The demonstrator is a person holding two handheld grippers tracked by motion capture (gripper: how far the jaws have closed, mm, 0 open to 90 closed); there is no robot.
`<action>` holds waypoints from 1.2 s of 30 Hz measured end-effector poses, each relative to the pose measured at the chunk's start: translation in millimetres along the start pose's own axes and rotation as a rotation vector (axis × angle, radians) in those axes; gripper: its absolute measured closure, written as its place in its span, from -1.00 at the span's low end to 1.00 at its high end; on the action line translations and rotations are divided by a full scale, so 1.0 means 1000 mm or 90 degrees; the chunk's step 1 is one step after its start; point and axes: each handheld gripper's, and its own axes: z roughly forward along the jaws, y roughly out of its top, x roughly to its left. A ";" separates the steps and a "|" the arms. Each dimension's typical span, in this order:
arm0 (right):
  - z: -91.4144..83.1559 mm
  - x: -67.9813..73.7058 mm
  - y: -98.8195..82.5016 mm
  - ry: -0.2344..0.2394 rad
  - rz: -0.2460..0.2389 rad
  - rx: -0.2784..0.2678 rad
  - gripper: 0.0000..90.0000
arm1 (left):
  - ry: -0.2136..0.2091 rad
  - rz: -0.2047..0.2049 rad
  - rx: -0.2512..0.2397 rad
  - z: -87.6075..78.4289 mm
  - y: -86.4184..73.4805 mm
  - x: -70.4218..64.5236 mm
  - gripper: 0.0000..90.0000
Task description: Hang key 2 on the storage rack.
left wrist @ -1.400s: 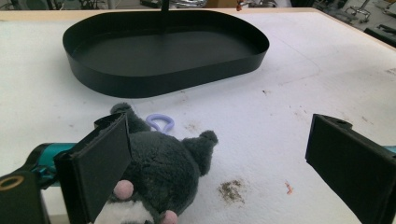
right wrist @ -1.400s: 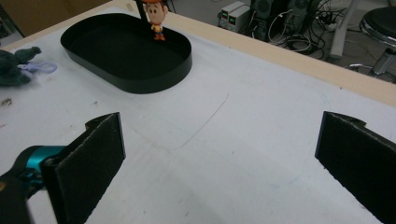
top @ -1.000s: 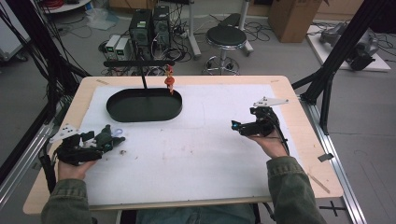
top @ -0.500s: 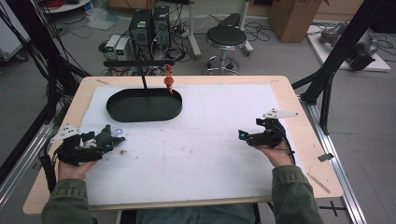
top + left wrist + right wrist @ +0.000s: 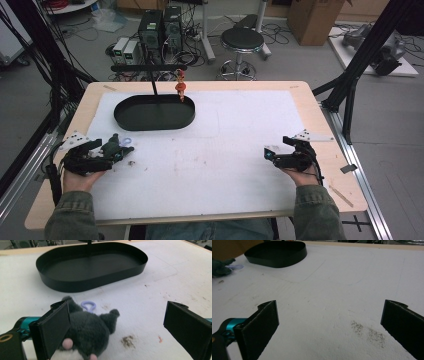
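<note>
While the right claw (image 5: 329, 322) gapes, the left claw (image 5: 117, 327) stands wide beside a fuzzy grey plush (image 5: 87, 332).

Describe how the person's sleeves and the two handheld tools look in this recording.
Both sleeves are olive green. Each tool is a black frame: the left tool and the right tool each carry a grey three-cornered plate on top and trail a black cable. Close up, the flat black jaws sit on teal mounts.
</note>
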 end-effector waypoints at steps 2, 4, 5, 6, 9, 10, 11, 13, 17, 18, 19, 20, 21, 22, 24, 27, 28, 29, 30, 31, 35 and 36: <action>-0.003 -0.001 -0.002 0.000 0.007 -0.005 -0.99 | 0.004 0.012 0.009 0.002 0.005 0.000 -0.84; -0.004 -0.002 -0.004 -0.003 0.009 -0.007 -0.99 | 0.010 0.022 0.015 0.002 0.007 0.000 -0.84; -0.006 -0.003 -0.005 -0.005 0.012 -0.011 -0.99 | 0.012 0.028 0.019 0.003 0.008 0.000 -0.84; -0.006 -0.004 -0.006 -0.005 0.010 -0.013 -0.99 | 0.014 0.033 0.022 0.004 0.010 0.001 -0.84; -0.009 -0.006 -0.009 -0.010 0.009 -0.014 -0.99 | 0.017 0.038 0.033 0.005 0.012 0.008 -0.81; -0.009 -0.005 -0.009 -0.011 0.007 -0.013 -0.99 | 0.023 0.040 0.047 0.005 0.013 0.013 -0.81; -0.009 -0.005 -0.009 -0.011 0.007 -0.013 -0.99 | 0.023 0.040 0.047 0.005 0.013 0.013 -0.81; -0.008 -0.005 -0.009 -0.009 0.002 -0.007 -0.99 | 0.026 0.045 0.067 0.006 0.014 0.019 -0.81; -0.006 -0.004 -0.010 -0.013 -0.015 0.000 -0.99 | 0.020 0.032 0.093 0.007 0.016 0.029 -0.83; -0.005 -0.004 -0.010 -0.011 -0.019 0.002 -0.99 | 0.015 0.035 0.108 0.006 0.018 0.033 -0.83; -0.005 -0.004 -0.010 -0.007 -0.023 0.000 -0.99 | 0.015 0.035 0.108 0.006 0.018 0.033 -0.83; -0.005 -0.004 -0.010 -0.007 -0.023 0.000 -0.99 | 0.008 0.036 0.119 0.006 0.020 0.036 -0.83; -0.004 -0.004 -0.012 -0.004 -0.029 -0.001 -0.99 | -0.015 0.026 0.135 0.008 0.022 0.042 -0.83; -0.004 -0.004 -0.012 -0.004 -0.029 -0.001 -0.99 | -0.015 0.026 0.135 0.008 0.022 0.042 -0.83; -0.004 -0.003 -0.013 -0.004 -0.029 0.008 -0.99 | -0.035 0.026 0.155 0.010 0.023 0.046 -0.83; -0.004 -0.003 -0.014 -0.005 -0.034 0.014 -0.99 | -0.058 0.028 0.196 0.015 0.026 0.052 -0.83; -0.004 -0.003 -0.014 -0.005 -0.034 0.014 -0.99 | -0.058 0.028 0.196 0.015 0.026 0.052 -0.83; -0.004 -0.003 -0.014 -0.006 -0.035 0.011 -0.99 | -0.060 0.028 0.205 0.016 0.027 0.054 -0.83; -0.004 -0.004 -0.014 -0.001 -0.033 0.006 -0.99 | -0.056 0.029 0.210 0.017 0.027 0.055 -0.83; -0.004 -0.004 -0.014 -0.001 -0.033 0.006 -0.99 | -0.047 0.033 0.214 0.017 0.027 0.055 -0.83; -0.008 -0.004 -0.014 0.006 -0.043 -0.015 -0.99 | -0.041 0.025 0.240 0.018 0.024 0.063 -0.83; -0.008 -0.004 -0.014 0.006 -0.043 -0.015 -0.99 | -0.041 0.025 0.240 0.018 0.024 0.063 -0.83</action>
